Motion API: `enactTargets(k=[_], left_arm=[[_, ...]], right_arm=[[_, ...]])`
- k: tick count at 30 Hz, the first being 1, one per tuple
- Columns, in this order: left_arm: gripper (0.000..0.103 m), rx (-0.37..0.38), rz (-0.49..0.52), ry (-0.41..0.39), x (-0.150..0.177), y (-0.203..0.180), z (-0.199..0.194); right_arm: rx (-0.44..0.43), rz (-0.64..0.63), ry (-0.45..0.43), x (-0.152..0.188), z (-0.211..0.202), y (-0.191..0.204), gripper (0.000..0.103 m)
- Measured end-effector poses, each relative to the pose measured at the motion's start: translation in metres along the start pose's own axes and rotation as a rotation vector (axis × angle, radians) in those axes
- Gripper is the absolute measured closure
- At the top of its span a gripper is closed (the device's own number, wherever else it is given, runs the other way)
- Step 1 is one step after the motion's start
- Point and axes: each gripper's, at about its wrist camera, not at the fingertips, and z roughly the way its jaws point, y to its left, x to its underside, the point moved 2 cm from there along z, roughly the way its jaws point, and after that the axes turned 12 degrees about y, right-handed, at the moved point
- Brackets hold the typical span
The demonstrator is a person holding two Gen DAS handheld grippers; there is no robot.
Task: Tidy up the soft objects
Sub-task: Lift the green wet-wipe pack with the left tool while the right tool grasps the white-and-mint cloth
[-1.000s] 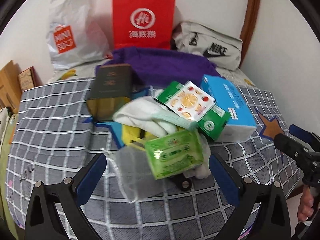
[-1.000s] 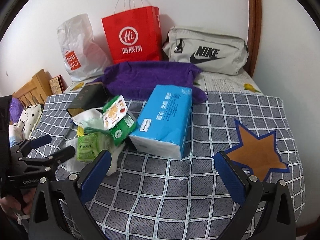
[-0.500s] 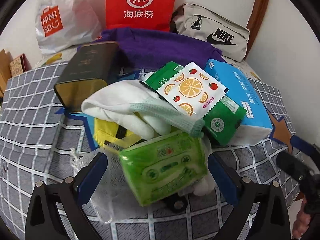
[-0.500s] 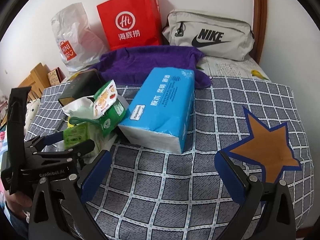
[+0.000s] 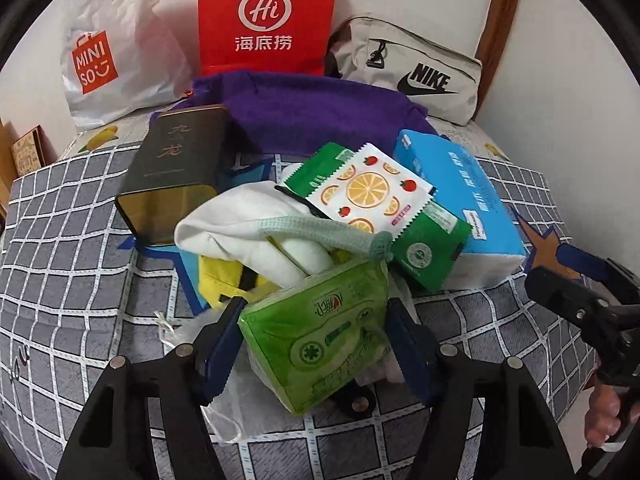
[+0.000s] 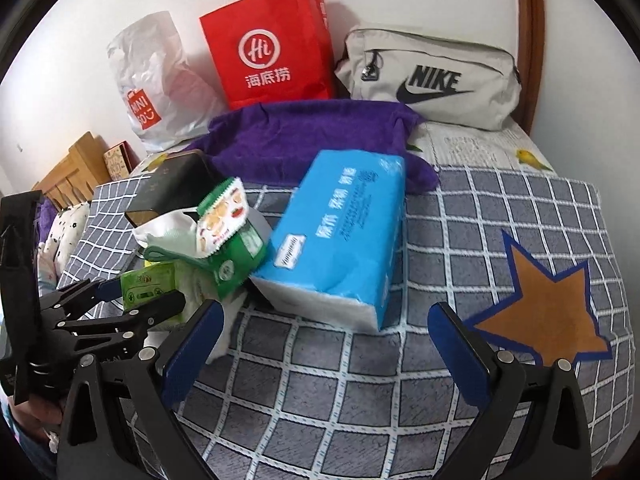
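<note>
Now the left gripper (image 5: 316, 344) is closing its jaws w/ the light green tissue pack (image 5: 320, 338) between them; blue pads sit right at its sides, contact not certain. Pack lies at the near edge of a pile on the grey checked bedspread (image 5: 68, 264), just below a white cloth (image 5: 240, 232) and a fruit-print sachet (image 5: 368, 192). Blue tissue pack (image 6: 340, 232) lies right of the pile. Right gripper (image 6: 324, 344) hangs wide open over bare bedspread, nothing btw its fingers.
</note>
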Motion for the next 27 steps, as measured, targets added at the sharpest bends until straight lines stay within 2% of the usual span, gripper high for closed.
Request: enactTargets(k=[4, 14, 23, 27], left_arm=[[0.041, 0.009, 0.005, -0.002, 0.002, 0.003, -0.006], [0.041, -0.053, -0.031, -0.048, 0.001, 0.033, -0.036], [0.041, -0.014, -0.112, -0.033, 0.006, 0.076, -0.037], [0.041, 0.007, -0.134, -0.034, 0.01, 0.09, -0.037]], right_arm=[[0.002, -0.02, -0.01, -0.007, -0.005, 0.007, 0.002], [-0.026, -0.071, -0.015, -0.034, 0.003, 0.026, 0.002], [-0.028, -0.175, 0.016, -0.06, 0.031, 0.064, 0.002], [0.002, -0.222, 0.032, -0.066, 0.046, 0.082, 0.002]])
